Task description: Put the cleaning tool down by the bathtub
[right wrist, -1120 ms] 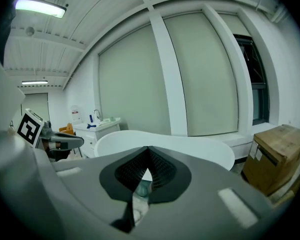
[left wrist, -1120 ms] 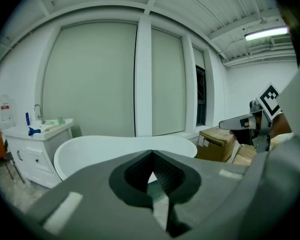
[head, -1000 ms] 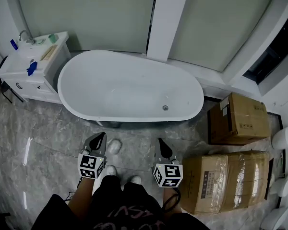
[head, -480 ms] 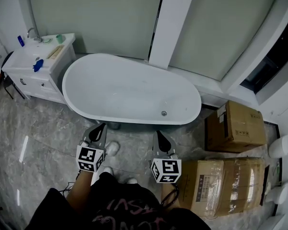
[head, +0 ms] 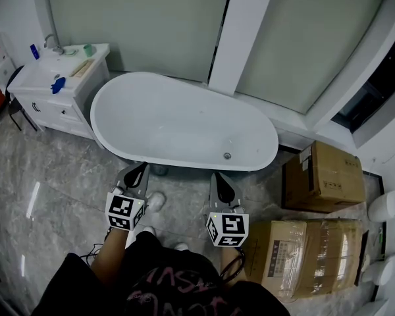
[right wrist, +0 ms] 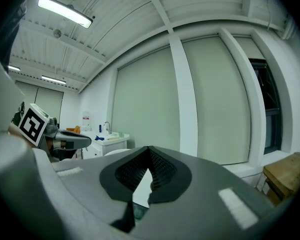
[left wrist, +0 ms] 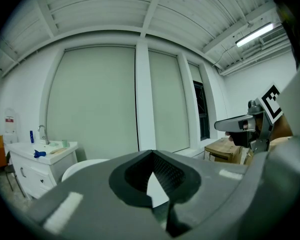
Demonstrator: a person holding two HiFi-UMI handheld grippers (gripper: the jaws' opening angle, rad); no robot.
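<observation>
**A:** Status on the tool drop?

**B:** Both grippers are reading empty. The left gripper [head: 137, 175] is showing its jaws pressed together at the tips in its own view [left wrist: 151, 156], with nothing between them. The right gripper [head: 218, 188] is doing the same [right wrist: 149, 151]: tips meeting, nothing clamped.

**A:** So where's the cleaning tool?

**B:** Not certain. A small white object [head: 156, 201] is lying on the floor just right of the left gripper, on the near side of the bathtub [head: 178, 120] and close to its base. I'm guessing that's it, but it's too small to identify.

**A:** Any other candidate?

**B:** A blue item [head: 58, 83] is sitting on the vanity [head: 52, 104] at far left, well apart from both grippers. I can't tell what it is.

**A:** Where are the grippers pointing?

**B:** They're hovering side by side over the marble floor, pointing at the tub's near wall. The person is standing right behind them. Cardboard boxes [head: 322, 176] are sitting to the right and aren't involved.

**A:** Verdict?

**B:** I'm judging the put-down as likely done, if the white object is the tool. Nothing is in hand and the object is resting by the tub, which leaves only backing away. If it isn't the tool, the task isn't under way here.
</observation>
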